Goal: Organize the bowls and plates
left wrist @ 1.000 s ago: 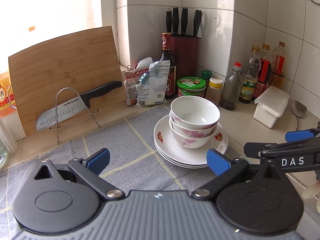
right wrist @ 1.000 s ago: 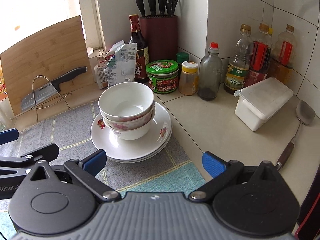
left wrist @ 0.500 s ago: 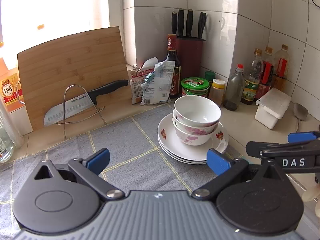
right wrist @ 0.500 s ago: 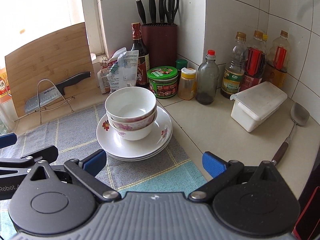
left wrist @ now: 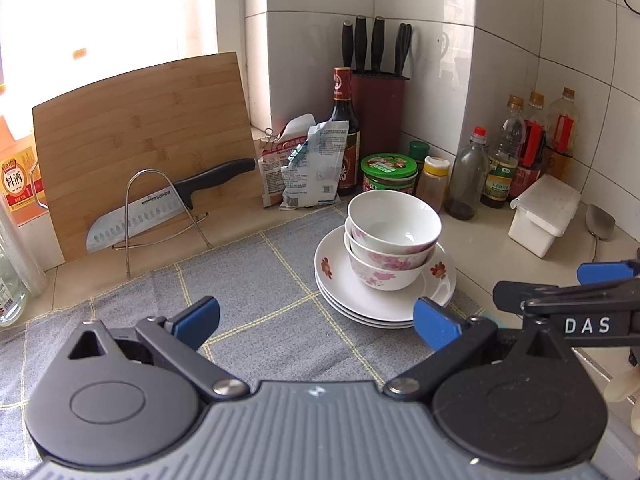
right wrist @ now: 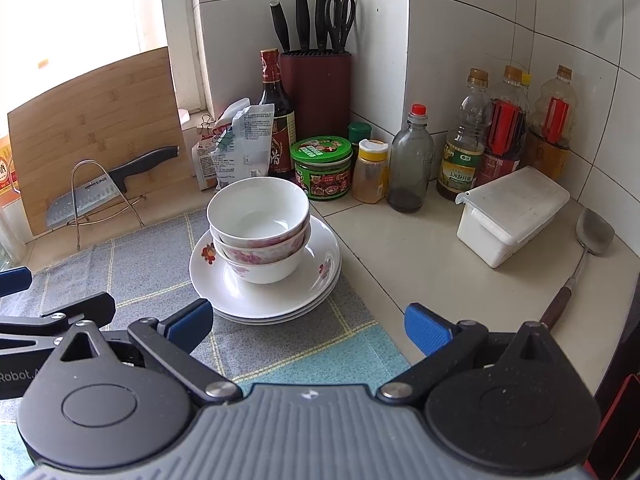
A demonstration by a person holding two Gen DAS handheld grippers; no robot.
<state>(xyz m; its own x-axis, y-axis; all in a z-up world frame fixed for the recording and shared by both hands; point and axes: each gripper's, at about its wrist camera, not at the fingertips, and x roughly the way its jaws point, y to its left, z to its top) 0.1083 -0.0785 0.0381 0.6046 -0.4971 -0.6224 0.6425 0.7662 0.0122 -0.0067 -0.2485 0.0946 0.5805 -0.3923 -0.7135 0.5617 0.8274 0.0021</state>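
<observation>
Both my left gripper (left wrist: 316, 320) and right gripper (right wrist: 306, 322) gape empty above the grey checked cloth (left wrist: 256, 292). Nested bowls (right wrist: 260, 232) sit on stacked plates (right wrist: 276, 300) in a white-tiled counter corner.

Hidden under the top bowl (left wrist: 394, 220): the insides of the lower bowls (left wrist: 382, 270), only rims and flowered sides showing. Beneath the upper plate (right wrist: 276, 296), edges only of the plates below, count unclear. Knife blades buried in the knife block (right wrist: 316, 92) at 12 o'clock. Cut off at 9 o'clock in the left wrist view: a yellow-labelled carton (left wrist: 16, 186) and a clear bottle (left wrist: 10, 292). Print on the packets (left wrist: 308, 168) too small to read
</observation>
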